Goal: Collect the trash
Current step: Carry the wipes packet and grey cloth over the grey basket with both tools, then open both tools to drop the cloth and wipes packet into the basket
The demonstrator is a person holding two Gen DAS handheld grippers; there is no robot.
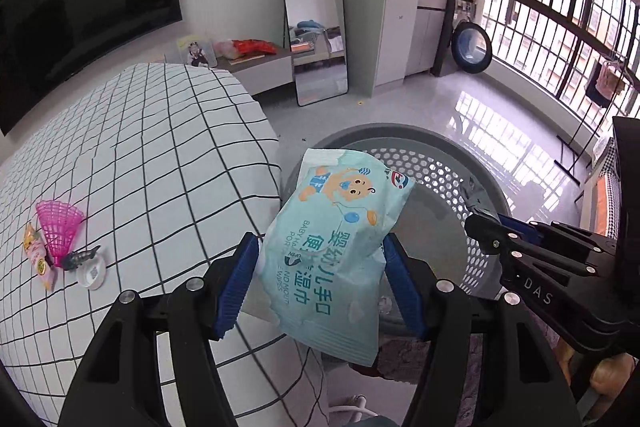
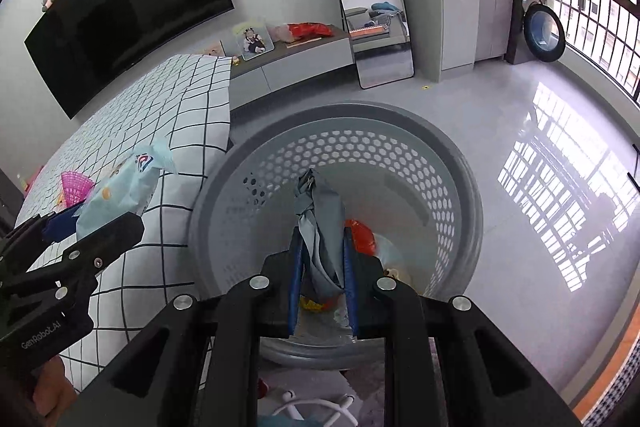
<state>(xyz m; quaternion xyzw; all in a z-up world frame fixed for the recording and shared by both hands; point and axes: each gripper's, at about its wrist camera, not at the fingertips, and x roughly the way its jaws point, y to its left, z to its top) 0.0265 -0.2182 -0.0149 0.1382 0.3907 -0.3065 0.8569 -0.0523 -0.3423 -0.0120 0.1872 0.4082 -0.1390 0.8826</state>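
My left gripper is clamped across a wet-wipe pack at the basket's near rim; my right gripper pinches a grey wrapper over the basket, both poised for dropping. More litter waits on the bed's left edge.

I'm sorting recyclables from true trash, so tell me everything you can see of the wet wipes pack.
The wet wipes pack is a soft, pale blue plastic pouch, crinkled and looking fairly flat. It carries a cartoon baby with a balloon, teal Chinese characters and small English print, with a crimped seam at the bottom. It stands tilted between the blue pads of the left gripper, whose jaws press its sides, lifted off the checked bed at the near rim of the grey perforated basket.
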